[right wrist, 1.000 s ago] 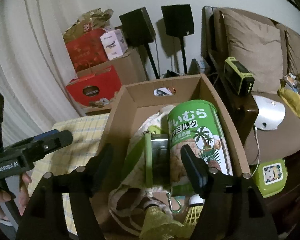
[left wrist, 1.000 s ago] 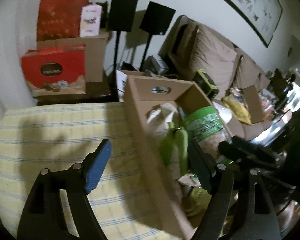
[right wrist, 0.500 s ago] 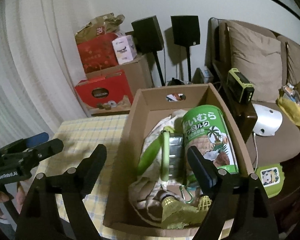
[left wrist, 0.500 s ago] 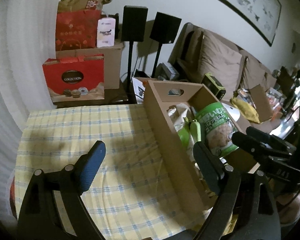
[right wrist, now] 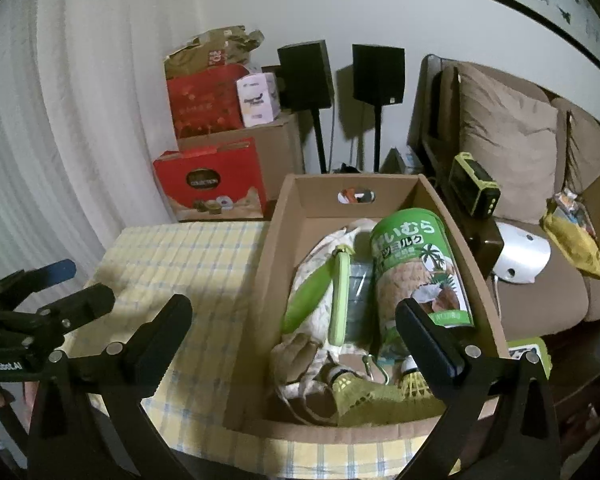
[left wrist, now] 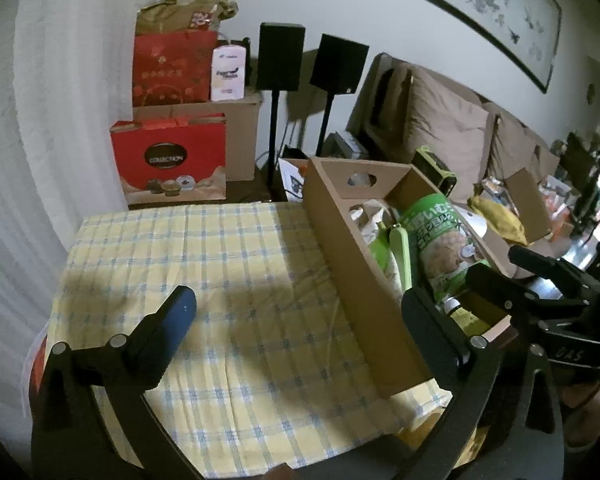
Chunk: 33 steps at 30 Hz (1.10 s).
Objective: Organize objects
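Note:
A cardboard box (right wrist: 260, 280) stands on the table's yellow checked cloth (left wrist: 220, 260). In it lie a green canister (right wrist: 416, 264) with Japanese print, a green-edged case (right wrist: 338, 300), a white cloth bag (right wrist: 320, 256) and yellow-green shuttlecocks (right wrist: 352, 388). My right gripper (right wrist: 292, 312) hovers in front of the box, its jaws opening, gripping nothing. My left gripper (left wrist: 298, 308) hangs over the cloth left of the box (left wrist: 352, 276), jaws opening too, pads touching nothing. The canister (left wrist: 440, 236) shows over the box wall.
Red gift boxes (left wrist: 168, 160) and a brown carton are stacked by the back wall. Two black speakers (left wrist: 280, 56) stand on poles. A sofa (right wrist: 508, 136) runs along the right. Beside the box, a dark side table carries a green-black device (right wrist: 474, 186).
Both grippers have drawn back from the box, which now looks smaller and farther off. The jaws of both have spread wider. The objects in the box lie as before.

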{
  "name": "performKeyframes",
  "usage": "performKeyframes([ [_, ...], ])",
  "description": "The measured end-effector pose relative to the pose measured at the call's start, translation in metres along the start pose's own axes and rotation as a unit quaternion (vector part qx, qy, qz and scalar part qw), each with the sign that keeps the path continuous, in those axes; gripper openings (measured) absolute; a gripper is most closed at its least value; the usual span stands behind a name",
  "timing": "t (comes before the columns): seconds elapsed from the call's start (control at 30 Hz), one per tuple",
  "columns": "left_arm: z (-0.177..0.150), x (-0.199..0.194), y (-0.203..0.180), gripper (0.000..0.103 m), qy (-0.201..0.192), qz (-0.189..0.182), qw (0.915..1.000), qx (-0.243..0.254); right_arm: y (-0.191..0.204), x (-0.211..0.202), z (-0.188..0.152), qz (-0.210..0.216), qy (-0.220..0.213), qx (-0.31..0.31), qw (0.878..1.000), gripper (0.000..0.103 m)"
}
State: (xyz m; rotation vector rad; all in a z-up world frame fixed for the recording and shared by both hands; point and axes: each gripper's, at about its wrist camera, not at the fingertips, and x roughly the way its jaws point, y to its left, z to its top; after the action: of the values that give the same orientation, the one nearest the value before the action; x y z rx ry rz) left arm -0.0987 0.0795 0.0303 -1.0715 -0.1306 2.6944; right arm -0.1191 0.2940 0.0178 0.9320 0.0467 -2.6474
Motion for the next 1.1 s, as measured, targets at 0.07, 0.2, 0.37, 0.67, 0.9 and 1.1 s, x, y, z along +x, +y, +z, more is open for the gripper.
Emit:
performKeyframes([
  [0.07, -0.005, -0.003, 0.001, 0.103, 0.001, 0.006, 1.0000, -0.003, 0.002, -0.005, -0.004, -0.006, -0.004, -0.003, 1.000, 0.103],
  [0.2, -0.016, -0.011, 0.006, 0.103, 0.000, 0.016, 0.9998, -0.013, 0.005, -0.014, -0.012, -0.010, -0.011, 0.000, 1.000, 0.103],
  [0.37, -0.034, -0.024, 0.012, 0.103, -0.005, 0.041, 0.9988, -0.024, 0.006, -0.026, -0.025, -0.005, -0.017, 0.006, 1.000, 0.103],
  [0.67, -0.066, -0.049, 0.017, 0.103, 0.005, 0.042, 0.9985, -0.035, 0.020, -0.050, -0.056, -0.005, -0.023, -0.011, 1.000, 0.103],
  [0.9, -0.077, -0.061, 0.016, 0.103, 0.004, 0.032, 0.9989, -0.035, 0.027, -0.067, -0.068, -0.001, -0.030, -0.017, 0.999, 0.103],
  [1.1, -0.088, -0.066, 0.013, 0.103, 0.008, 0.043, 0.9986, -0.029, 0.027, -0.075, -0.076, 0.000, -0.029, -0.009, 1.000, 0.103],
])
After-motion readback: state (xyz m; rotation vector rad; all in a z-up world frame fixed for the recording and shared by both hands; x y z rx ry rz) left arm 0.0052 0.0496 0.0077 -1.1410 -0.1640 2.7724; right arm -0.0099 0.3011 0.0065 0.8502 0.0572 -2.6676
